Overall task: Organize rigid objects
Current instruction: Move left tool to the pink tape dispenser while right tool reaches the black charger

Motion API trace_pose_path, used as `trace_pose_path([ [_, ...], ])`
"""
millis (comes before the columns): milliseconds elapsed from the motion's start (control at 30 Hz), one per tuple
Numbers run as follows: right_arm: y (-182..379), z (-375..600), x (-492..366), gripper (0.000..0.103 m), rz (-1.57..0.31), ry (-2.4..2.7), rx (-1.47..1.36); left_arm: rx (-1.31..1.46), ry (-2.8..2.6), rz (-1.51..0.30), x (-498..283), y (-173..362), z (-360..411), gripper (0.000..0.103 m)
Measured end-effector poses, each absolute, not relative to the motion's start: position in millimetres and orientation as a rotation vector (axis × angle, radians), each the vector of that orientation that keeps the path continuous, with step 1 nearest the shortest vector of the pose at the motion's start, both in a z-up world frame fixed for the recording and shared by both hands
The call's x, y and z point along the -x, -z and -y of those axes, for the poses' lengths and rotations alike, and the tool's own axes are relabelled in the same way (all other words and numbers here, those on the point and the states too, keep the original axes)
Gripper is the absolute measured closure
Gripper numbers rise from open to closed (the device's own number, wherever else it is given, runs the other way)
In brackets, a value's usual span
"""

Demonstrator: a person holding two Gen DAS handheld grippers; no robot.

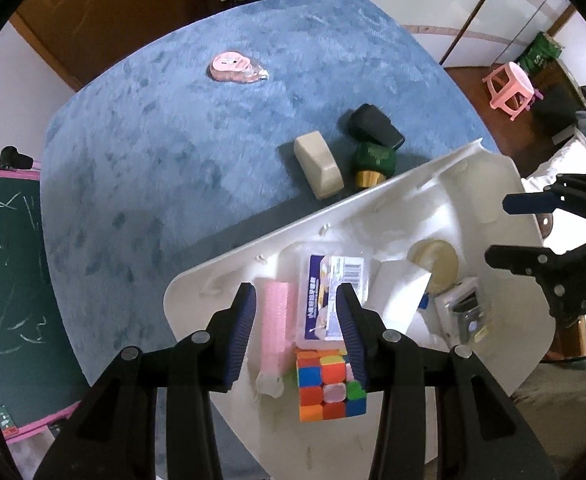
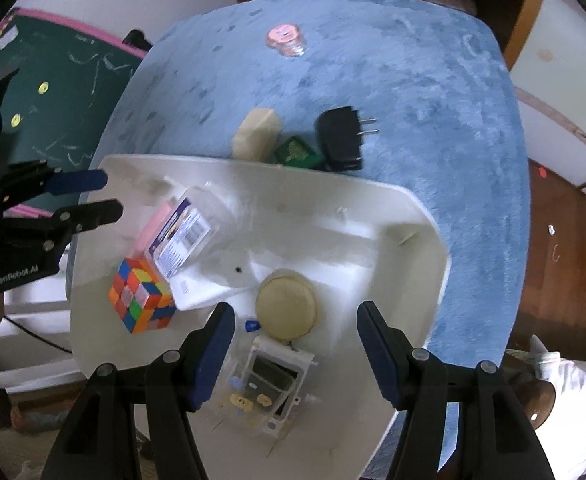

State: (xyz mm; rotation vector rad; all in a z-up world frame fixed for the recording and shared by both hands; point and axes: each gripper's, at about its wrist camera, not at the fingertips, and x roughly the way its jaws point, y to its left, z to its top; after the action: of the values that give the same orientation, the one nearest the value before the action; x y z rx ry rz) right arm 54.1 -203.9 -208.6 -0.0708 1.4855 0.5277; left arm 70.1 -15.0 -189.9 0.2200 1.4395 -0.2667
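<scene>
A white tray (image 1: pixel 373 200) lies on a blue plush cover (image 1: pixel 173 160). In it are a colour cube (image 1: pixel 329 384), a pink roll (image 1: pixel 275 320), a clear labelled box (image 1: pixel 325 280), a round beige disc (image 1: pixel 437 264) and a clear pack (image 2: pixel 271 384) with a dark item. My left gripper (image 1: pixel 297 336) points down above the cube and box, open and holding nothing. My right gripper (image 2: pixel 297 307) hovers open over the disc (image 2: pixel 287 306), also holding nothing. Beyond the tray's far rim lie a beige block (image 1: pixel 319 164), a green bottle (image 1: pixel 373 162) and a black plug adapter (image 1: pixel 375 124).
A pink tape dispenser (image 1: pixel 235 66) lies alone at the far side of the cover. A green chalkboard (image 1: pixel 5 260) with a pink frame stands to the left. A pink stool (image 1: pixel 509 88) sits on the wooden floor to the right.
</scene>
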Motion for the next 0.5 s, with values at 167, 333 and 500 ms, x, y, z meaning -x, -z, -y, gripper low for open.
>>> trace_pose_path([
  [167,201,207,-78,0.038,-1.456,-0.495,0.034,-0.196,0.274,-1.426,-71,182,10,0.058],
  [333,195,211,-113,0.038,-1.429,-0.458,-0.036,-0.136,0.264,-1.412,-86,172,2,0.058],
  [500,216,207,-155,0.038,-1.46,-0.381,-0.075,-0.071,0.217,-1.387,-118,165,0,0.058],
])
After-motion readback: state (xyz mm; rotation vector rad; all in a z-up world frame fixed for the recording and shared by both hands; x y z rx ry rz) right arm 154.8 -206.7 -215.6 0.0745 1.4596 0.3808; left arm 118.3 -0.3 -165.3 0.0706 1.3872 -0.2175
